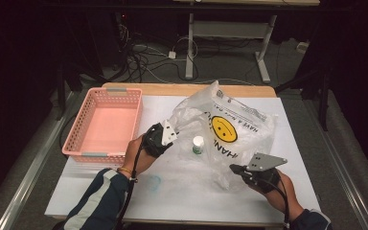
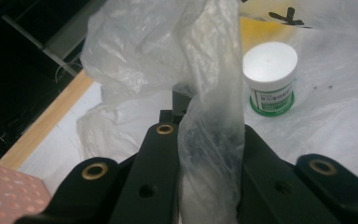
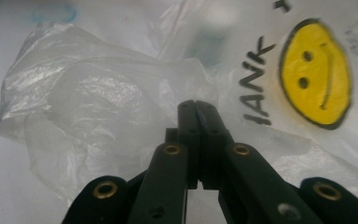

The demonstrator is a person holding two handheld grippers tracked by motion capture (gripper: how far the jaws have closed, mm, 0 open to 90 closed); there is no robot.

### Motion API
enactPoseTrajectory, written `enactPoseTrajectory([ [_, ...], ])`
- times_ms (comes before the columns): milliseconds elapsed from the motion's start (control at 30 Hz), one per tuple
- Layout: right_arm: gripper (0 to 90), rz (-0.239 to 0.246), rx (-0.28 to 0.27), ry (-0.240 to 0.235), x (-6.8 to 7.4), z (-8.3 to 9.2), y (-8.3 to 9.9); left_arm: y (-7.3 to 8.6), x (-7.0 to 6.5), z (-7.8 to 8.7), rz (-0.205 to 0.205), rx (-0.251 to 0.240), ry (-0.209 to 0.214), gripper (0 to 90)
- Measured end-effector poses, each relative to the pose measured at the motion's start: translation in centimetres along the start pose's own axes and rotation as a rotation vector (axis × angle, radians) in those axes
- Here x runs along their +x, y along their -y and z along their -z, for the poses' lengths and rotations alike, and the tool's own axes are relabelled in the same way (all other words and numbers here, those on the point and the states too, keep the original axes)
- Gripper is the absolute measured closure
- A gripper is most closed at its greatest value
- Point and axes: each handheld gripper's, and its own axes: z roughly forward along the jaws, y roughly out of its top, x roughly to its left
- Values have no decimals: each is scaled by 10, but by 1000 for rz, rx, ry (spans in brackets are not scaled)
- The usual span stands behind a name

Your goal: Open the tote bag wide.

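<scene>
A clear plastic bag (image 1: 239, 120) printed with a yellow smiley face lies crumpled on the white table. My left gripper (image 1: 175, 127) is shut on a twisted strip of the bag (image 2: 168, 46) at its left side; in the left gripper view the film runs up between the jaws (image 2: 209, 121). A small white jar (image 1: 198, 144) with a green label stands upright just right of that gripper, and the jar (image 2: 269, 77) sits in the bag's mouth. My right gripper (image 1: 232, 168) is at the bag's near lower edge, its jaws (image 3: 196, 105) pressed together on the thin film (image 3: 98, 102).
A pink mesh basket (image 1: 72, 139) sits at the table's left side, with nothing in it. A faint blue ring (image 1: 154, 181) marks the white table cover (image 1: 182, 201) near the front. Cables and desk legs lie on the floor beyond the far edge.
</scene>
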Motion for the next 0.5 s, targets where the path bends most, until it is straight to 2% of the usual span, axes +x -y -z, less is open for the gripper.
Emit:
enactPoseTrajectory([
  [100,900,-2,-41,31,-5,10,-3,-1,3,5,3,-13,-14,875],
  [300,900,-49,-135,84,-16,27,-7,0,11,15,20,-32,-35,875],
  [400,900,-66,-150,94,-20,28,-6,1,13,17,27,-38,-34,875],
  [500,900,-61,-144,104,-19,27,-5,2,13,15,30,-33,-30,875],
])
